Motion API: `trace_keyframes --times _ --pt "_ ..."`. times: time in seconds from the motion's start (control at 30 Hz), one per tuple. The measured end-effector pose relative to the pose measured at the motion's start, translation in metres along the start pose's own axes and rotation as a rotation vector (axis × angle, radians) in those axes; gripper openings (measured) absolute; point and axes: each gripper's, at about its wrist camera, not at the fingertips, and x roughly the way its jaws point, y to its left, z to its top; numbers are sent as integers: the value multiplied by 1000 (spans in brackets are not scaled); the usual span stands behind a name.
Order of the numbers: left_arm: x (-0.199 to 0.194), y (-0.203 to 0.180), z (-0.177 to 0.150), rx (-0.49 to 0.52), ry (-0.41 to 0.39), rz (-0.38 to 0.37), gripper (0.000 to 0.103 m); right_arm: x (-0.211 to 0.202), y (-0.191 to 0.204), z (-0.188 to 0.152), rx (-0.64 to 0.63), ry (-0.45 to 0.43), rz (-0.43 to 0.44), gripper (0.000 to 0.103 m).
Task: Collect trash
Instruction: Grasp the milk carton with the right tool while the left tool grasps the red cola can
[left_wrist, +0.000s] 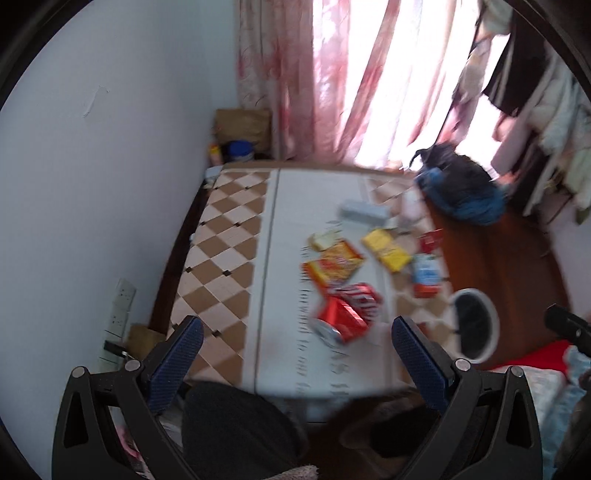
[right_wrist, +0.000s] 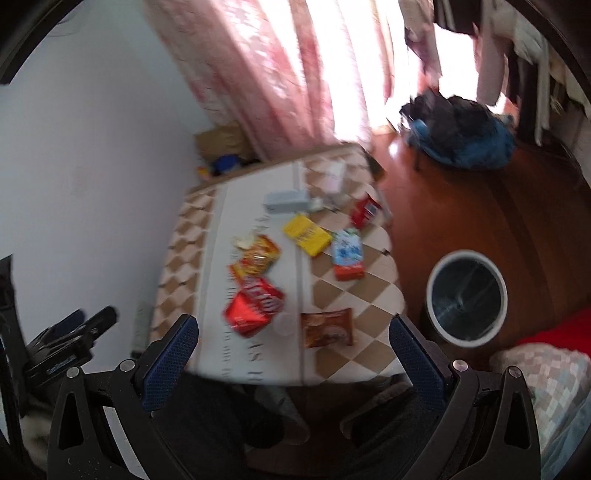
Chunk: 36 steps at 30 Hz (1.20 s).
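Both claws, left claw (left_wrist: 297, 334) and right claw (right_wrist: 293, 332), gape wide, holding and touching nothing.

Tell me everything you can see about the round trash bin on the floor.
The trash bin is a round, open-topped container with a thick white rim and a dark inside, apparently lined with a dark bag, though blur makes that uncertain. It stands upright on the reddish-brown wood floor, just beside the right edge of the checkered table. No lid shows. It looks mostly empty. Nothing visibly touches it but the floor; neither set of tongs is near its rim.
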Motion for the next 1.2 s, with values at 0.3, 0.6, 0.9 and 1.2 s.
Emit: trace_keyframes --times 0.3,0.6,0.9,1.2 --pt "141 -18 22 123 158 103 103 178 -46 49 89 217 -153 103" --pt "233 -20 39 166 307 180 103 292 -56 77 43 346 -242 66" --pt "208 -64 30 403 283 59 103 266 -76 48 -1 311 -170 54" --pt "223 -118 -19 698 385 -12 103 246 -88 21 -34 318 -196 54"
